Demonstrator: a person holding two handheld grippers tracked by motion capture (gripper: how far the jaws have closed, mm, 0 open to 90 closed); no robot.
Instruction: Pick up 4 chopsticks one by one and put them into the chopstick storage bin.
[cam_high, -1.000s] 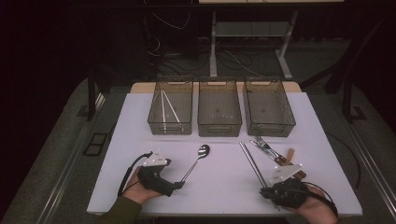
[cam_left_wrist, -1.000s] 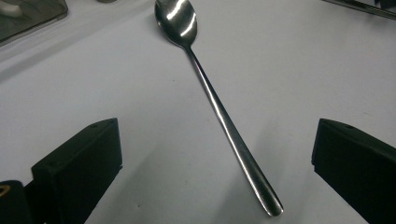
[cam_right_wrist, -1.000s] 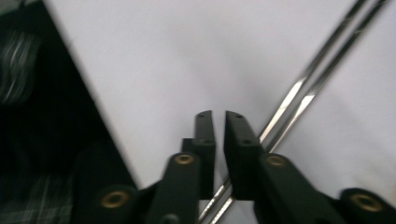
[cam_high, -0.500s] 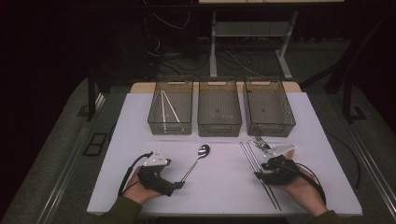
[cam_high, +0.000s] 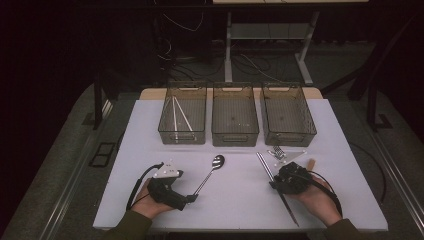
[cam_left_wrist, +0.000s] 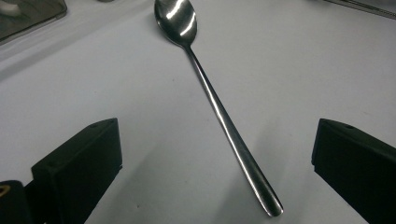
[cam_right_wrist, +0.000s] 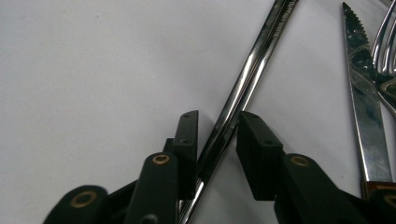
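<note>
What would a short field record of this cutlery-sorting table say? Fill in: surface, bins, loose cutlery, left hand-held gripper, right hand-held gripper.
surface: white table
bins: three clear bins in a row; left bin holds chopsticks
loose cutlery: spoon, metal chopsticks, serrated knife, fork
left hand-held gripper: open, astride the spoon handle, not touching
right hand-held gripper: jaws have just been closing, chopsticks between them, a gap showing on one side

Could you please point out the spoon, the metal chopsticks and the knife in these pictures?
spoon (cam_left_wrist: 219, 112): left gripper view, middle of its handle.
metal chopsticks (cam_right_wrist: 250, 77): right gripper view, shaft just above the fingers.
knife (cam_right_wrist: 366, 107): right gripper view, middle of the serrated blade.
</note>
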